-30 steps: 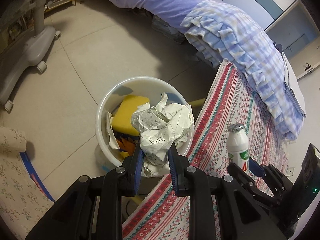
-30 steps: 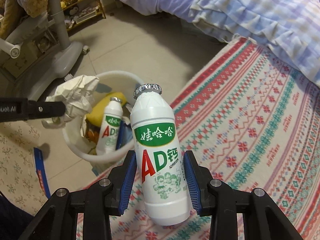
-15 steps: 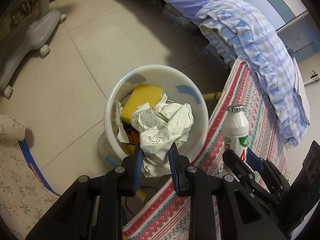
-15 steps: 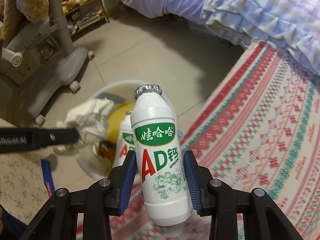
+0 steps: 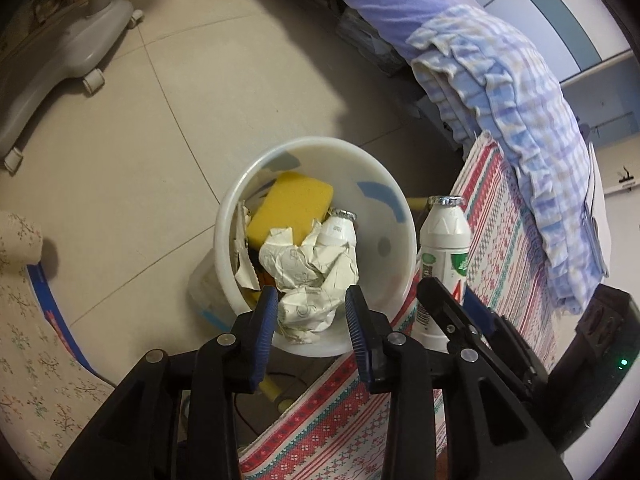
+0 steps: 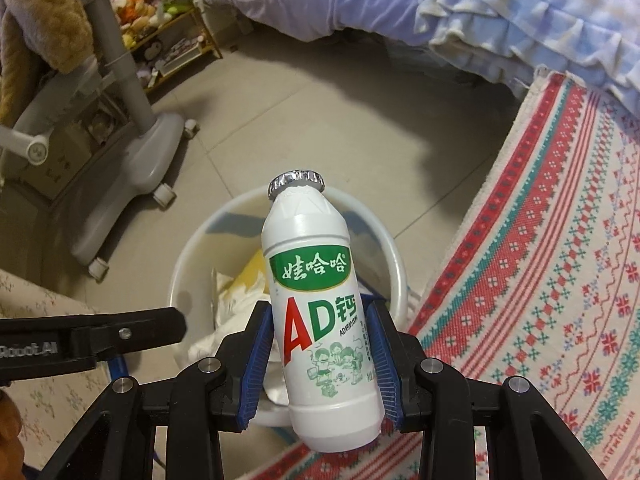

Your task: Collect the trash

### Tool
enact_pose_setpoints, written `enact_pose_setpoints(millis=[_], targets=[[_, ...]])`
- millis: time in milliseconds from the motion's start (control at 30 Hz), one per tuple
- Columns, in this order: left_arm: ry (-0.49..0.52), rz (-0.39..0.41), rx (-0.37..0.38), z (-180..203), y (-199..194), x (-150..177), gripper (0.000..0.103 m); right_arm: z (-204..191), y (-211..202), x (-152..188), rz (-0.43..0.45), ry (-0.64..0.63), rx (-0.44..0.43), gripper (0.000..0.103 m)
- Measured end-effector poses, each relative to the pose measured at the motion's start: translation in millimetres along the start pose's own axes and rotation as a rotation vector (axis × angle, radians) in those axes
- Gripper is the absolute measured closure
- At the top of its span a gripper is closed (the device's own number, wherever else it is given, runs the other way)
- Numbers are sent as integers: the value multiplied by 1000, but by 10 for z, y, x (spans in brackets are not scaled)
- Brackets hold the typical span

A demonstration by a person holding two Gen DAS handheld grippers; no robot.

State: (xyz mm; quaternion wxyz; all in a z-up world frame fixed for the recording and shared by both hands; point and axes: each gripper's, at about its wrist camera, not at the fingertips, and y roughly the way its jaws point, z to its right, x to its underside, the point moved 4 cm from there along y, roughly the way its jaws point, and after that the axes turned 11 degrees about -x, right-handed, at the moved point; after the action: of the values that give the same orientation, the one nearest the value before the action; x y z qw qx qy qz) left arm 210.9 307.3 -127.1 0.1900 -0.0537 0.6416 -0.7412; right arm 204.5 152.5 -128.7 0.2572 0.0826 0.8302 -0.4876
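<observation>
Left wrist view. My left gripper (image 5: 312,314) hangs over the white bin (image 5: 394,216), pointing steeply down so that whatever I let go falls inside. Its jaws are opening; the crumpled paper ball (image 5: 310,276) sits in the gap and the blue pads (image 5: 266,320) no longer seem to press it (I read it as released, or a hair from it). Below it in the bin lie a yellow sponge (image 5: 294,204), a white bottle with a foil cap (image 5: 340,230) and torn paper scraps. At the right edge my right gripper comes in beside the bin rim, carrying its own drink bottle (image 5: 444,240).

Right wrist view. My right gripper (image 6: 318,356) is clenched on the drink bottle (image 6: 316,300), pads on either side of the label, cap tilted away from me and lined up over the bin (image 6: 400,276), so I judge this one goes in second. The left gripper's finger (image 6: 100,334) reaches in from the left at rim level.

Surface and room. The bin stands on pale tiled floor (image 6: 320,128), just beside the edge of a red-and-green patterned rug (image 6: 560,280). A bed with lilac sheet and blue checked ruffled blanket (image 6: 540,12) runs behind; a grey wheeled stand (image 6: 136,152) and a low shelf of soft toys (image 6: 160,12) sit further left.
</observation>
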Motion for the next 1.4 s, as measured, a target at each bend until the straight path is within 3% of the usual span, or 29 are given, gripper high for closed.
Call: enact_pose_setpoints(millis=[467, 800, 967, 1100, 1267, 1367, 1400], targets=[[-22, 2, 13, -40, -32, -9, 66, 98, 312, -94, -30, 83, 29, 57], [-18, 30, -8, -41, -123, 59, 66, 113, 150, 14, -17, 79, 4, 54], [-15, 61, -26, -12, -241, 181, 66, 30, -119, 116, -12, 49, -22, 54], [18, 133, -52, 42, -464, 383, 66, -94, -473, 211, 5, 11, -43, 50], [73, 282, -117, 92, -828, 873, 66, -290, -1044, 352, 37, -64, -64, 46], [103, 333, -121, 118, -1009, 1219, 65, -393, -1418, 462, 68, -96, -62, 38], [119, 353, -123, 137, -1072, 1350, 59, -421, -1543, 529, 79, -105, -57, 33]])
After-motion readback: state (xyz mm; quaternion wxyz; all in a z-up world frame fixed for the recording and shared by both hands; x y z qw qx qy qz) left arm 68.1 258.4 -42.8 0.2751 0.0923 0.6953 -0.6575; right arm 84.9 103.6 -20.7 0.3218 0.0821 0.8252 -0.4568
